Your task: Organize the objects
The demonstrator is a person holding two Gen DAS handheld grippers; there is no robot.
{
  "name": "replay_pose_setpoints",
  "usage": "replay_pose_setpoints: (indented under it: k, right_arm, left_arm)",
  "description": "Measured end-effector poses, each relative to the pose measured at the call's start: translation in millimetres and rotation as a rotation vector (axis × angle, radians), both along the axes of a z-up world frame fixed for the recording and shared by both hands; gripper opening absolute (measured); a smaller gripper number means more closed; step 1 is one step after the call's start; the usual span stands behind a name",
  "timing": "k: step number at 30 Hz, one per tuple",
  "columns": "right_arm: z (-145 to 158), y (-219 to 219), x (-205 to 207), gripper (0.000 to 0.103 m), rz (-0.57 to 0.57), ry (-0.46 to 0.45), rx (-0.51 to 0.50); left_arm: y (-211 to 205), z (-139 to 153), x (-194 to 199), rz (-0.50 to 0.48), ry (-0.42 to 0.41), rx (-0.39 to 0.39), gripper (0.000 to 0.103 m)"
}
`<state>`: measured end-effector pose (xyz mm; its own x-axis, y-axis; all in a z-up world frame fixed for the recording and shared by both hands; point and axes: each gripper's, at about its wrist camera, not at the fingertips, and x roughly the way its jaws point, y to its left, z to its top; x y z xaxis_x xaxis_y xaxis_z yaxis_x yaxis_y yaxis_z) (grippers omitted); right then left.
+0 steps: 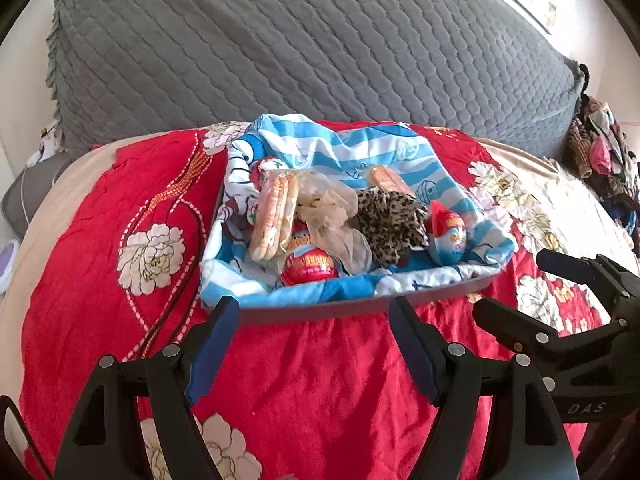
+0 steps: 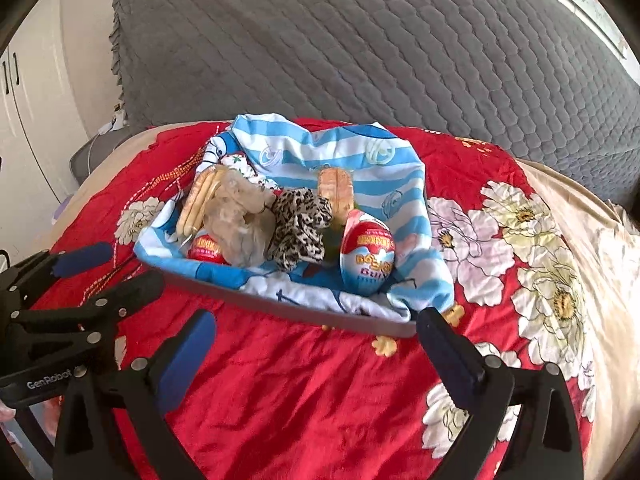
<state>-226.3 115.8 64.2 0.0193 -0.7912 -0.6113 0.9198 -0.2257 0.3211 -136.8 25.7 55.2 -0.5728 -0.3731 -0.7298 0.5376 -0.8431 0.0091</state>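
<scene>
A grey tray lined with a blue-and-white striped cloth lies on the red bed cover. In it are two biscuit packs, a crumpled clear bag, a leopard-print cloth and two toy eggs. My left gripper is open and empty just before the tray's near rim. My right gripper is open and empty at the same rim, and it shows at the right in the left wrist view.
A red floral bed cover spreads under the tray. A grey quilted headboard cushion stands behind. A pile of clothes lies at the far right. White cupboards stand at the left.
</scene>
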Motion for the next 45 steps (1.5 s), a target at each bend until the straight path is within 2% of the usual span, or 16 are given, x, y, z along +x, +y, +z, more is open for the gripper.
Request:
replay_pose_setpoints:
  k: [29,40,45]
  right_arm:
    - [-7.7,54.5,18.9,0.101,-0.034,-0.033,0.008]
    - [-30.5,62.0,20.5,0.101,-0.065,-0.109,0.019]
    - [-44.8,62.2,26.8,0.101,-0.070,-0.095,0.047]
  left_arm:
    - [35.4,0.3,38.0,0.010,0.004,0.006,0.078]
    - [37.1,-24.3,54.2,0.027,-0.023,0.017,0.078]
    - [35.4,-37.3,57.2,0.034,-0.033,0.019,0.078]
